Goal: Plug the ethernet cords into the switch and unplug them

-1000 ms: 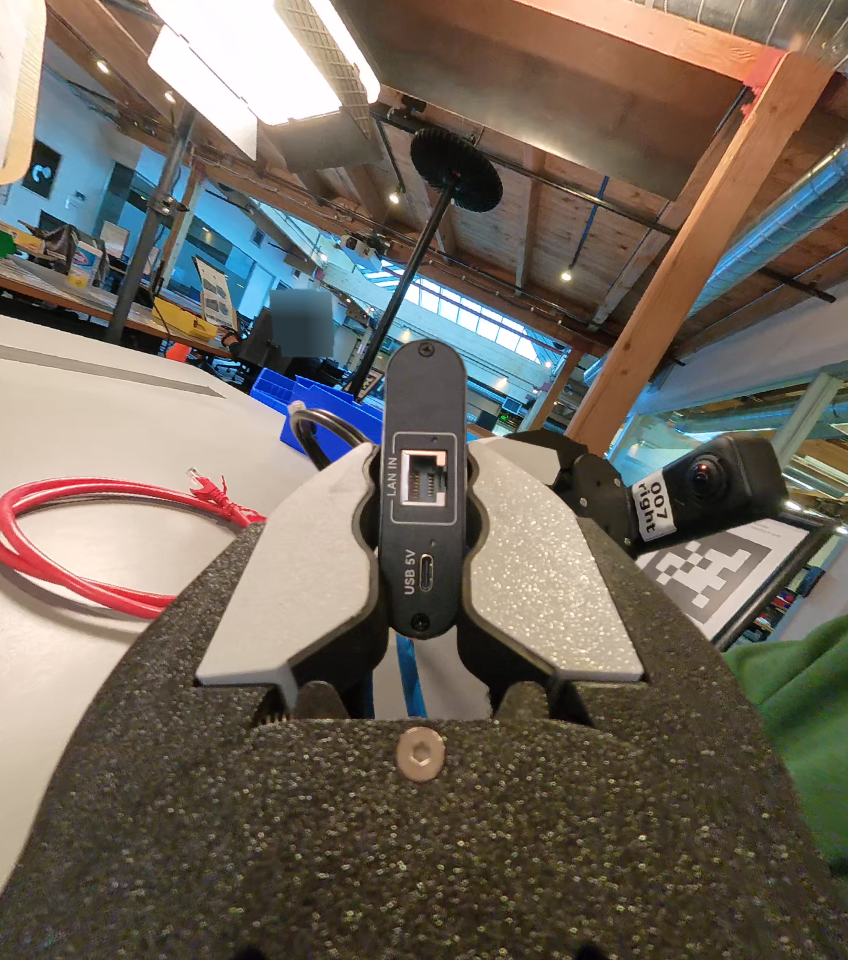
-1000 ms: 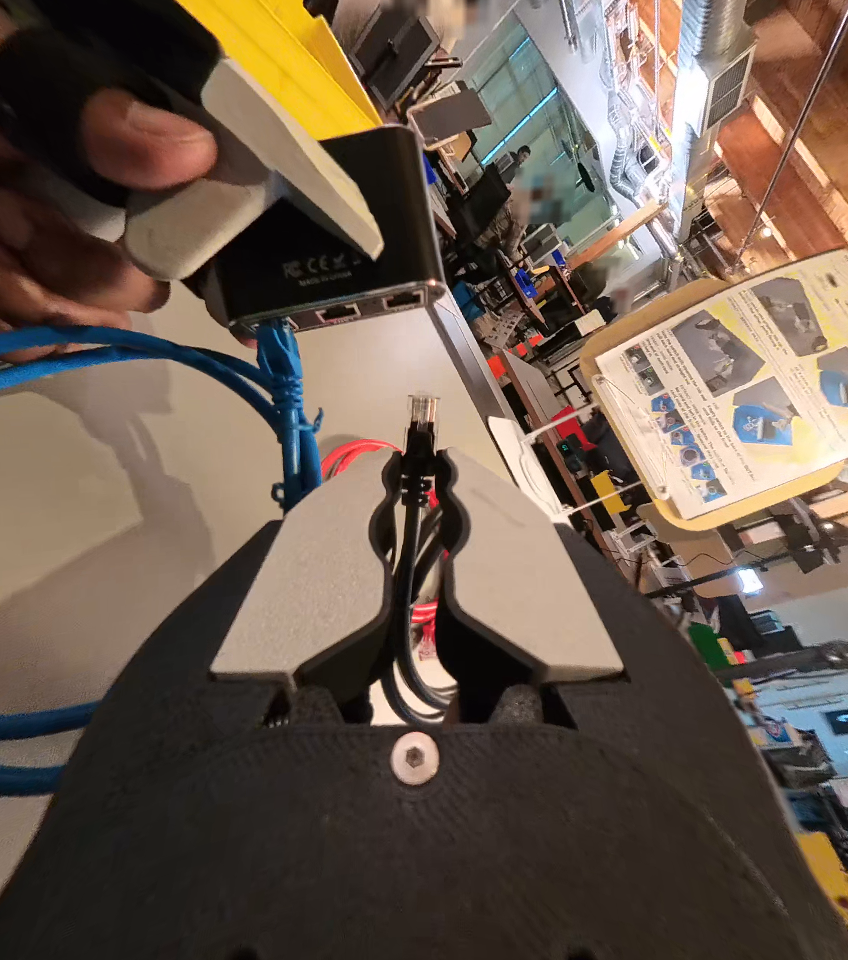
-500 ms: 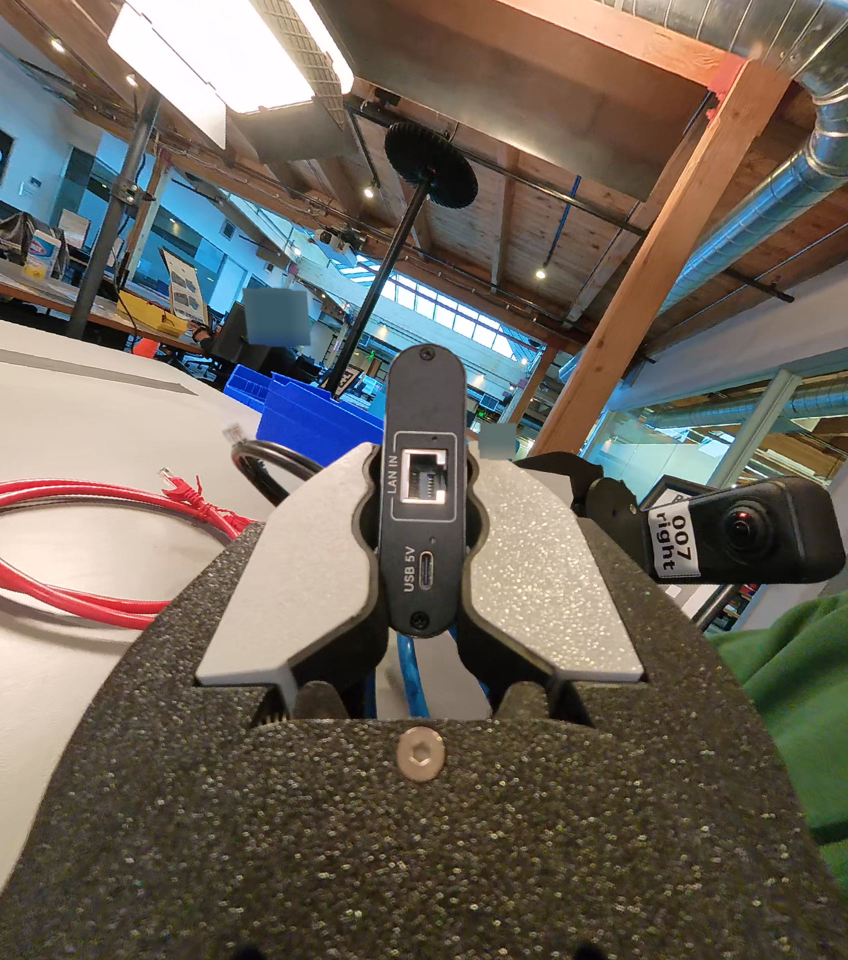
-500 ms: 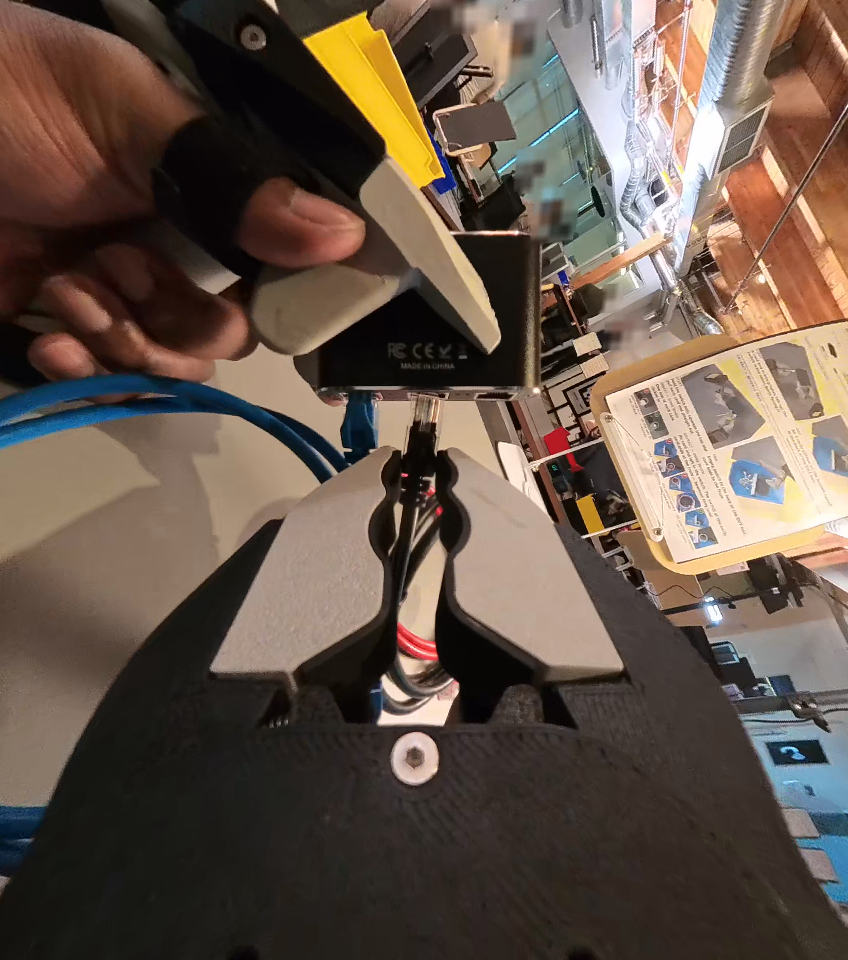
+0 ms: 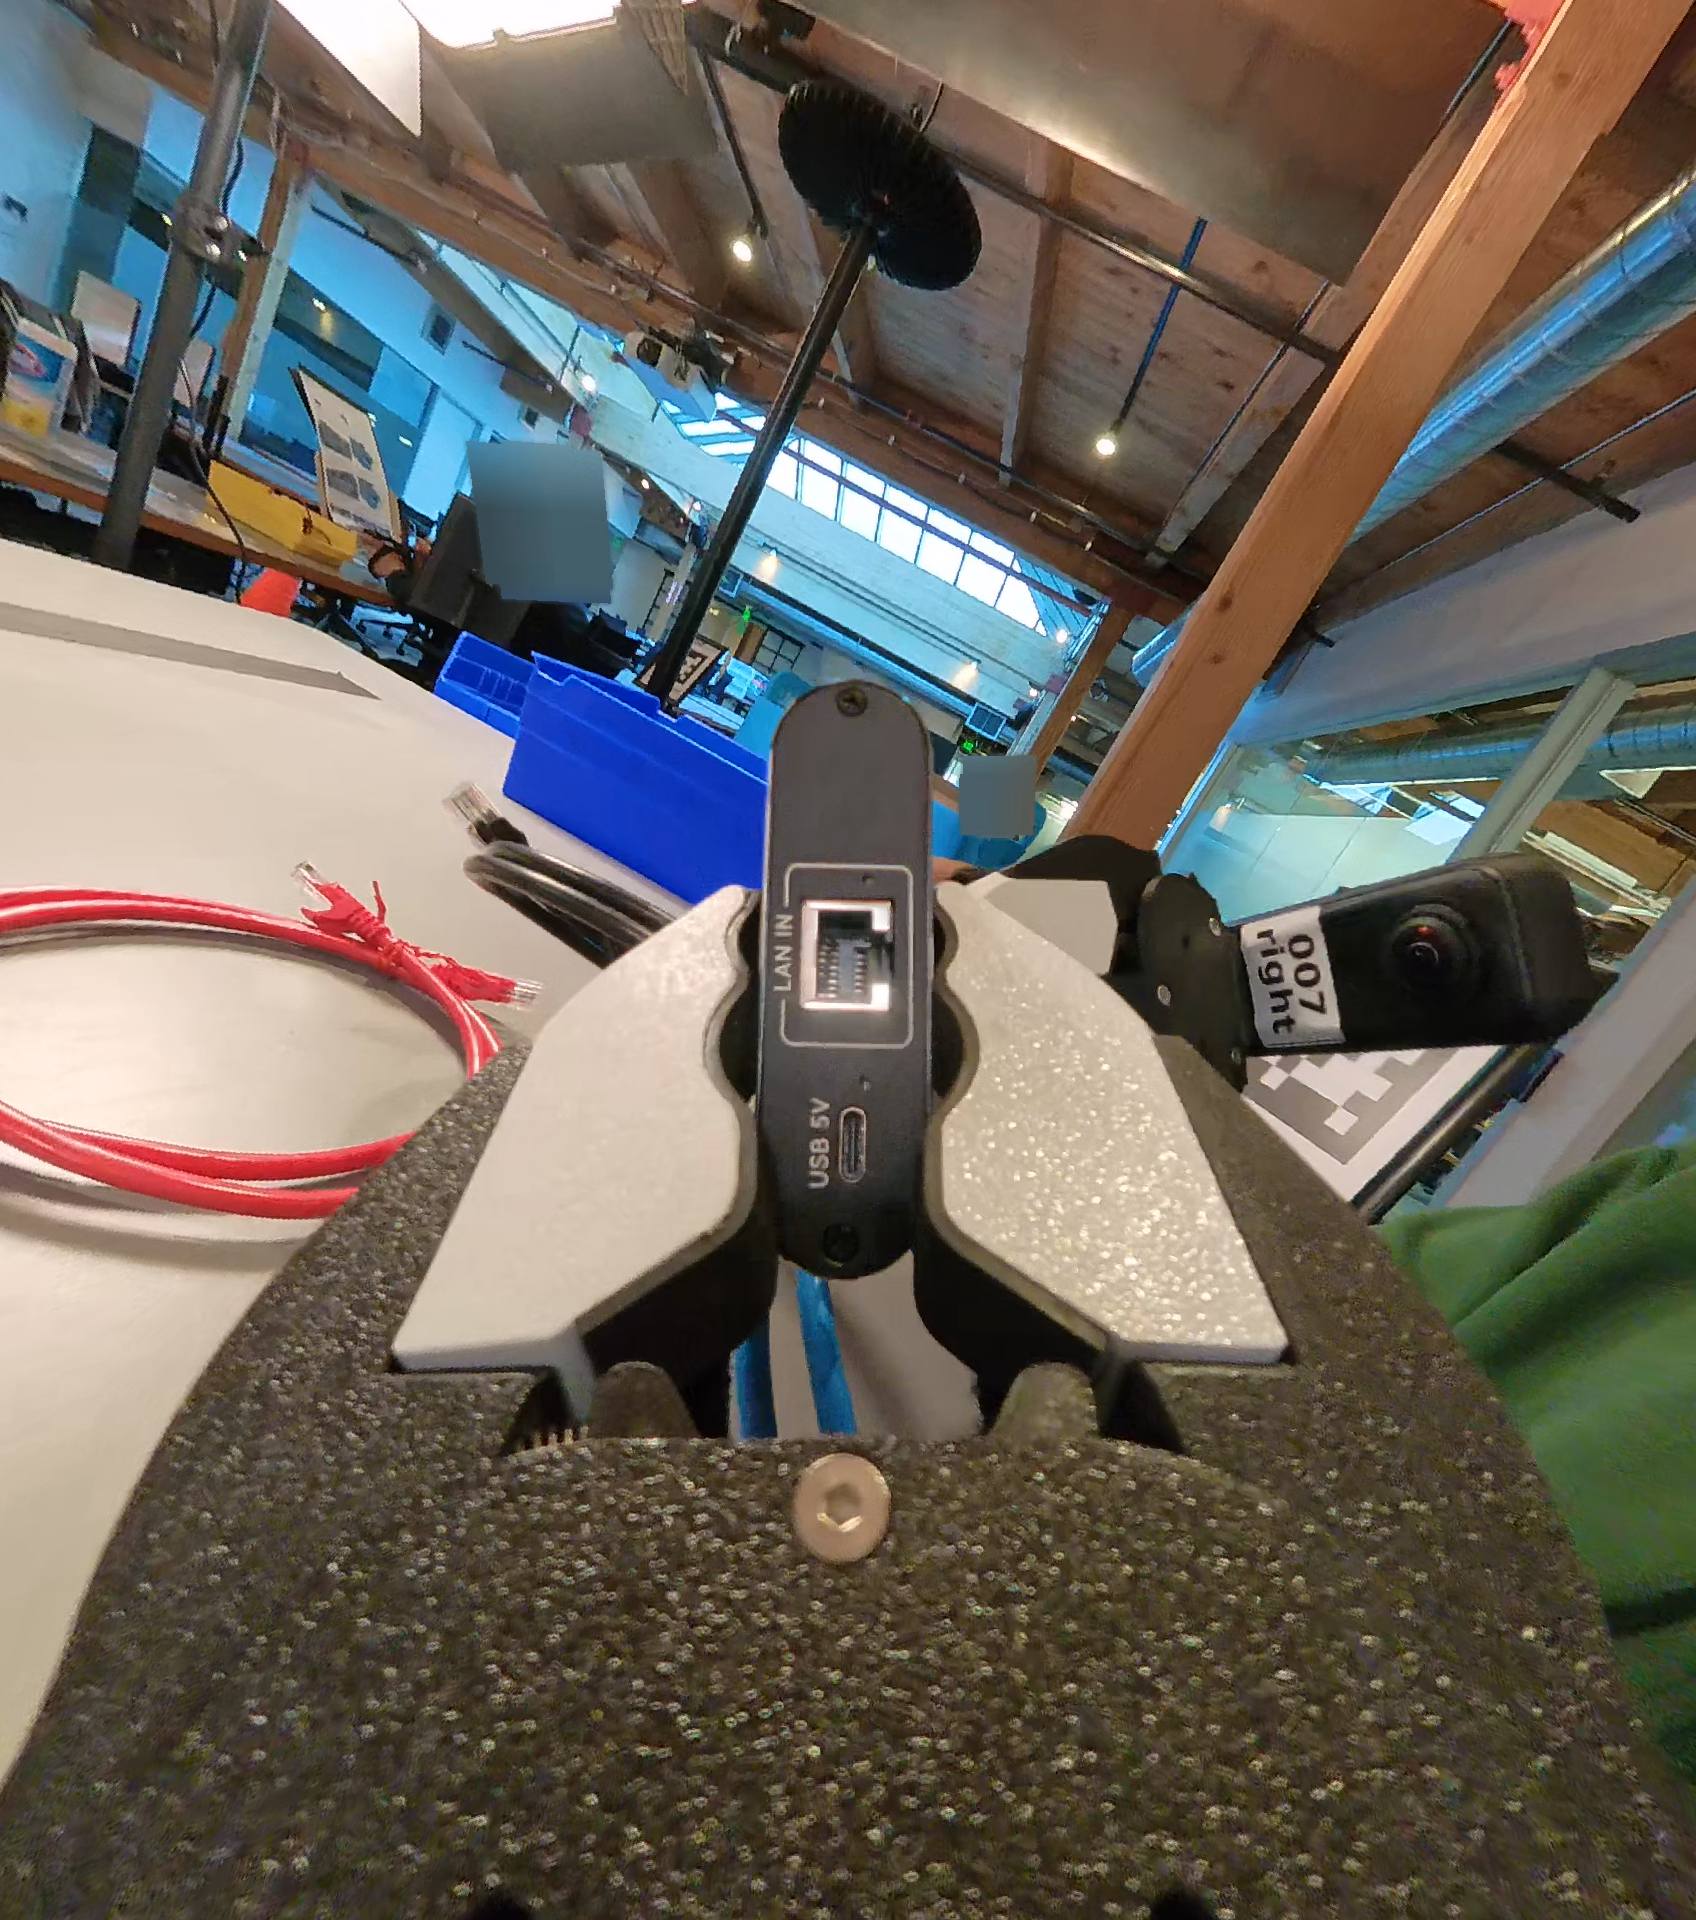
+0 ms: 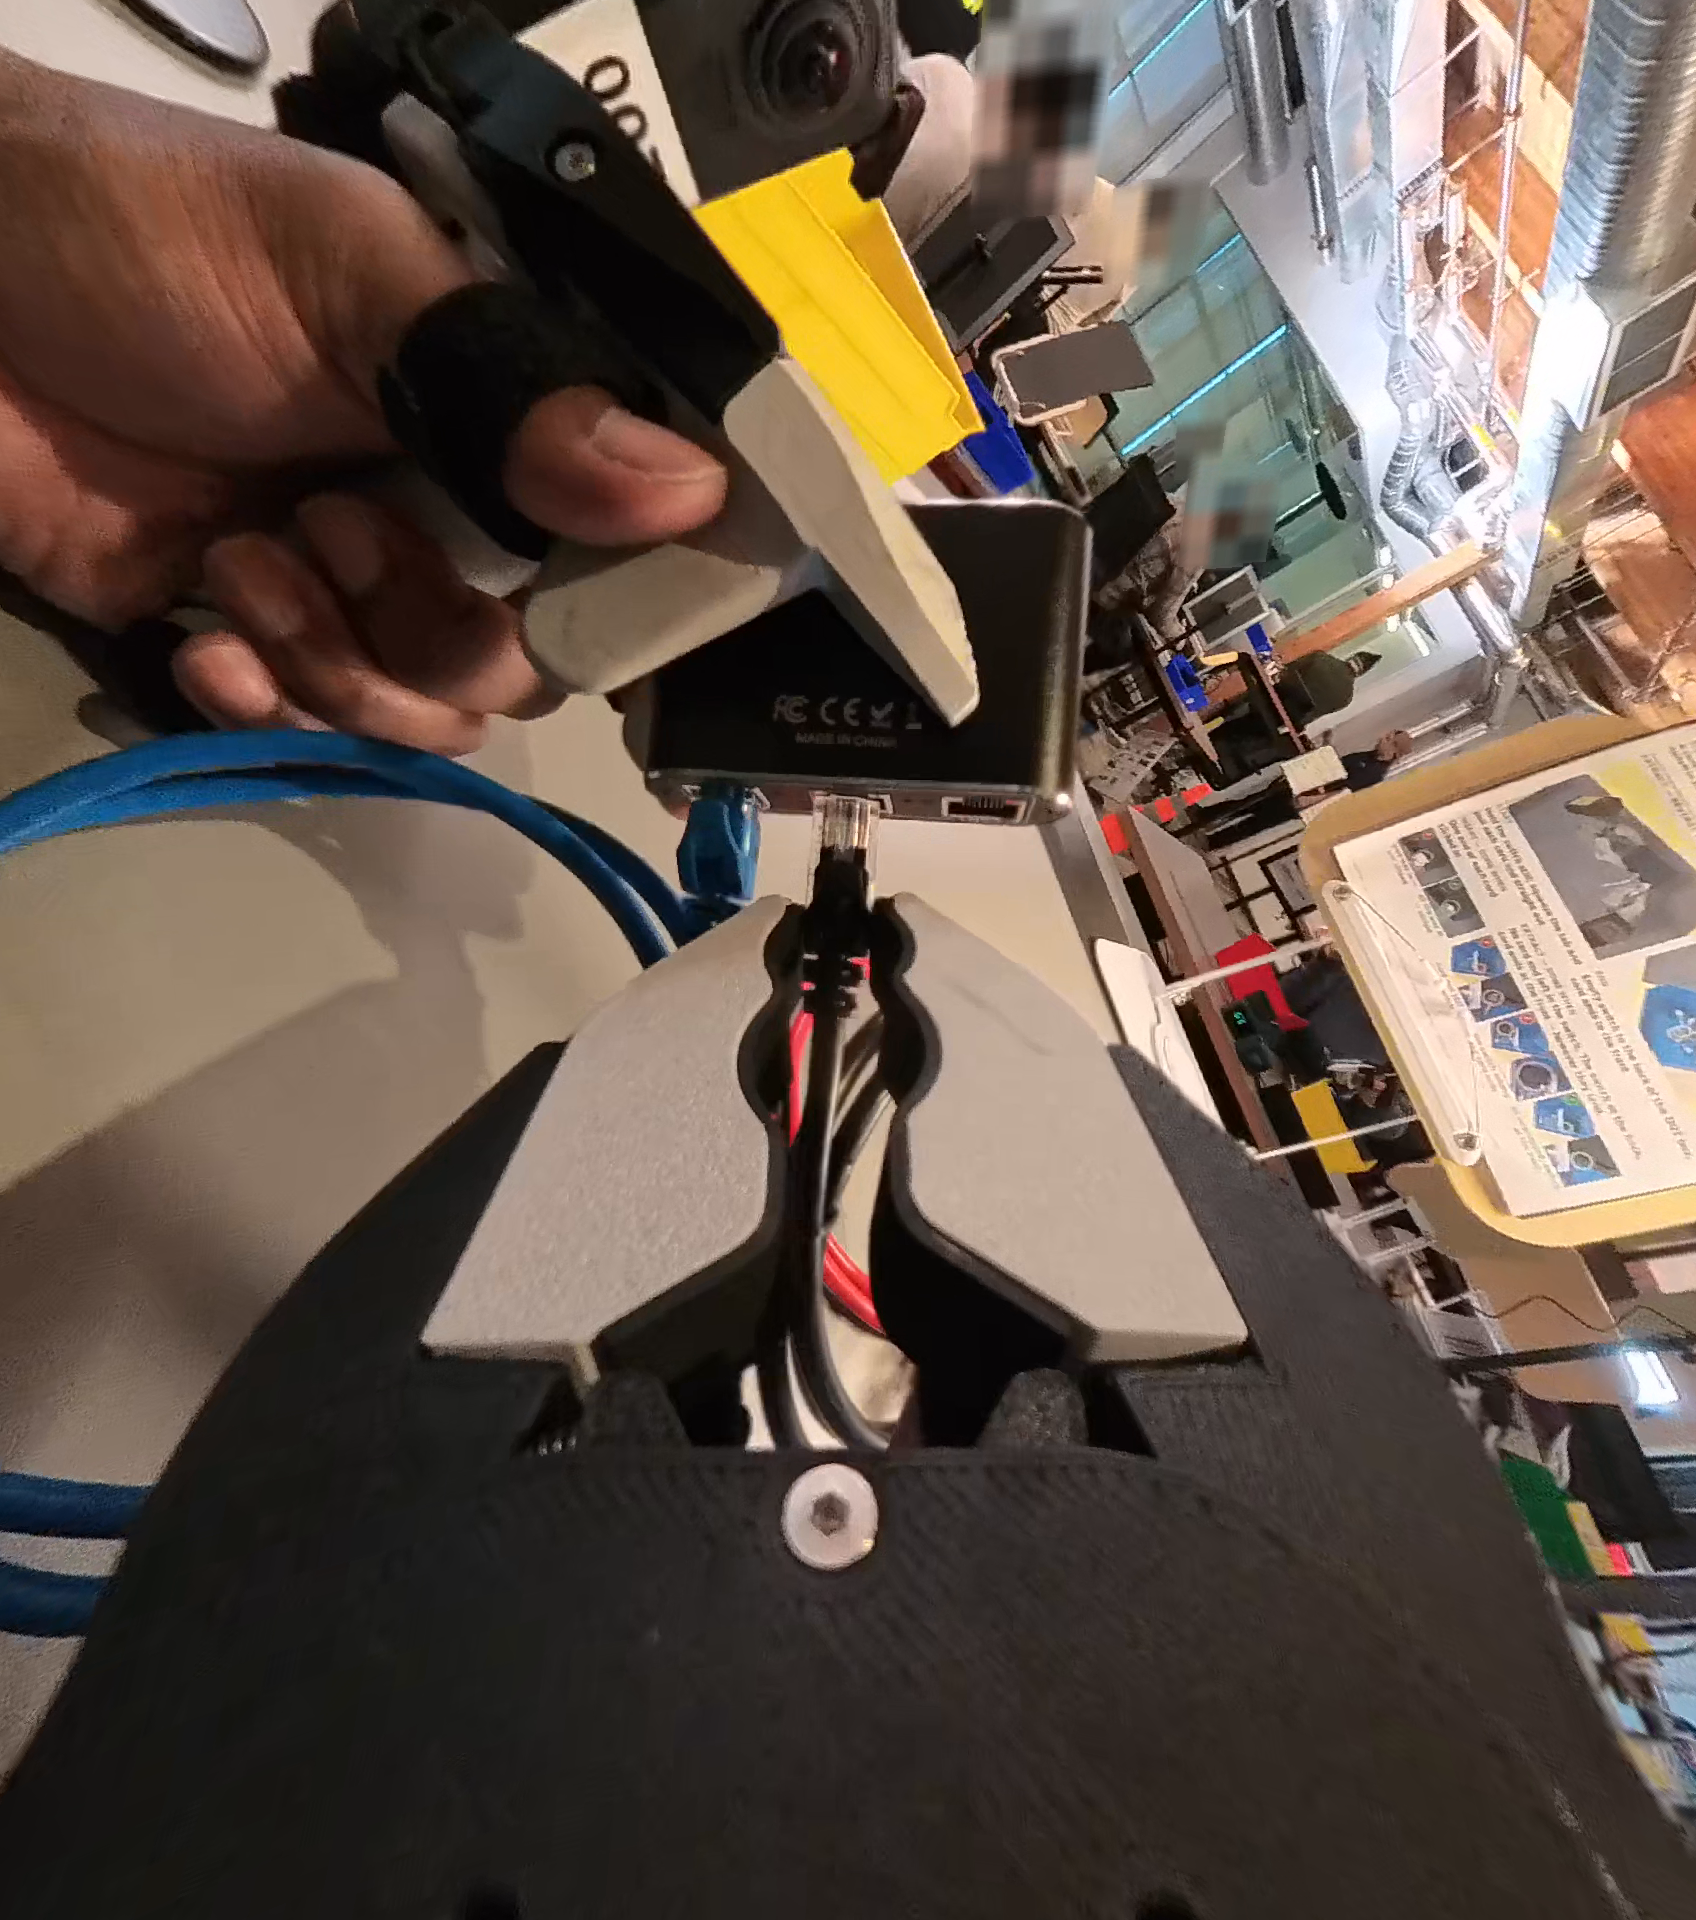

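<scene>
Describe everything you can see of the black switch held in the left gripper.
The switch is a small black box with rounded ends and a metallic-looking shell, clamped between the left gripper's grey jaws, off the table. Its end face shows one empty network port, a small oval socket and two screws. In the right wrist view, its long edge carries a row of ports: a blue cord sits in one, the black cord's clear plug meets the next, another is empty.

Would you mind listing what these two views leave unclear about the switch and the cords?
- Right wrist view: how deep the black cord's plug sits in the switch; the port rim hides its tip.
- Right wrist view: the blue cord runs off the left edge.
- Left wrist view: the switch's cord-side ports face away, hidden by its own body.
- Left wrist view: the right tongs are mostly hidden behind the switch.
</scene>
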Action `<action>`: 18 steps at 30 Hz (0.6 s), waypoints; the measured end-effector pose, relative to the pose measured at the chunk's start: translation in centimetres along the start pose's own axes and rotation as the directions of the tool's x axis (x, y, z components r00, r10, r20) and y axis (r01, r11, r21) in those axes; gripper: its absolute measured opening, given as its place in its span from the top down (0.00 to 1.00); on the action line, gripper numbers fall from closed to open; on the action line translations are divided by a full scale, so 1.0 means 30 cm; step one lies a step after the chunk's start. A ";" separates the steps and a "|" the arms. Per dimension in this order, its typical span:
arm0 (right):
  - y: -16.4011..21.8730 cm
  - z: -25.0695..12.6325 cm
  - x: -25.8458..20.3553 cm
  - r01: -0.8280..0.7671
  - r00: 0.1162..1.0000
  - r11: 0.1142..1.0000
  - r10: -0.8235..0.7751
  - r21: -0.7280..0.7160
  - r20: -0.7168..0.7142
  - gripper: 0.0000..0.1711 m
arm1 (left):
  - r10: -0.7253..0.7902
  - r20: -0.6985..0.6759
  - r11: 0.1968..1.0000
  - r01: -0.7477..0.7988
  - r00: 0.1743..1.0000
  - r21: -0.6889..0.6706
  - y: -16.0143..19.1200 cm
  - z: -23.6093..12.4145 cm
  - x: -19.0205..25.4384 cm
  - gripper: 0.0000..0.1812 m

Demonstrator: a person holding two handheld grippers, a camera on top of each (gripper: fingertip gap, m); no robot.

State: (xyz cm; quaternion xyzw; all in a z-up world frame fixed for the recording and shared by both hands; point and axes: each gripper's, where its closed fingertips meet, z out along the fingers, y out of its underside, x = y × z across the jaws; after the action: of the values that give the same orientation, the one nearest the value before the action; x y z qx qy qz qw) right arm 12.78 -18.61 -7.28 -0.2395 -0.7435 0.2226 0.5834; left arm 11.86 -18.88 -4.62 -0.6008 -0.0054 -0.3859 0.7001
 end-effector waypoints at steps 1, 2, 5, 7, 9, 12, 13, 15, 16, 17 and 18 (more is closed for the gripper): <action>0.002 -0.001 0.004 -0.003 1.000 1.000 0.003 0.006 -0.005 0.93 | -0.009 0.001 1.000 0.009 1.000 -0.009 0.004 0.002 -0.002 0.85; 0.003 -0.002 0.007 -0.002 1.000 1.000 0.002 0.009 -0.013 0.93 | -0.016 0.006 1.000 0.017 1.000 -0.016 0.007 0.003 -0.005 0.84; 0.001 -0.001 0.013 0.017 0.999 0.999 -0.016 0.027 -0.034 0.93 | -0.045 0.012 0.998 0.045 0.999 -0.048 0.024 0.010 -0.010 0.85; 0.001 -0.001 0.010 0.027 0.999 0.999 -0.026 0.029 -0.029 0.93 | -0.066 0.012 0.995 0.066 0.998 -0.074 0.039 0.016 -0.008 0.85; 0.003 -0.003 0.012 0.018 1.000 0.999 -0.017 0.029 -0.022 0.93 | -0.063 0.010 0.994 0.064 0.998 -0.084 0.044 0.018 -0.006 0.85; 0.006 -0.003 0.012 0.021 1.000 0.999 -0.020 0.026 -0.024 0.93 | -0.071 0.009 0.993 0.071 0.997 -0.090 0.049 0.021 -0.003 0.85; 0.005 -0.005 0.011 0.024 0.999 0.999 -0.023 0.030 -0.022 0.93 | -0.070 0.002 0.993 0.070 0.998 -0.096 0.052 0.021 0.002 0.85; -0.001 -0.013 0.008 0.033 0.999 0.998 -0.033 0.049 -0.013 0.93 | -0.078 -0.020 0.991 0.075 0.997 -0.107 0.057 0.021 0.013 0.85; -0.005 -0.018 0.007 0.038 0.999 0.997 -0.037 0.061 -0.007 0.93 | -0.079 -0.033 0.991 0.075 0.996 -0.115 0.060 0.022 0.020 0.85; -0.007 -0.023 0.005 0.039 0.999 0.997 -0.040 0.072 0.000 0.93 | -0.083 -0.044 0.989 0.077 0.996 -0.123 0.064 0.023 0.026 0.85; -0.008 -0.028 0.004 0.039 0.999 0.996 -0.040 0.079 0.008 0.93 | -0.087 -0.051 0.988 0.079 0.995 -0.132 0.068 0.024 0.030 0.85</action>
State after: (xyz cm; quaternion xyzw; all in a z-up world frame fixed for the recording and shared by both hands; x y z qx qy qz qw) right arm 13.55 -18.68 -6.87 -0.2007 -0.7415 0.2412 0.5931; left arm 13.93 -18.77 -5.71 -0.6331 0.0143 -0.4310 0.6428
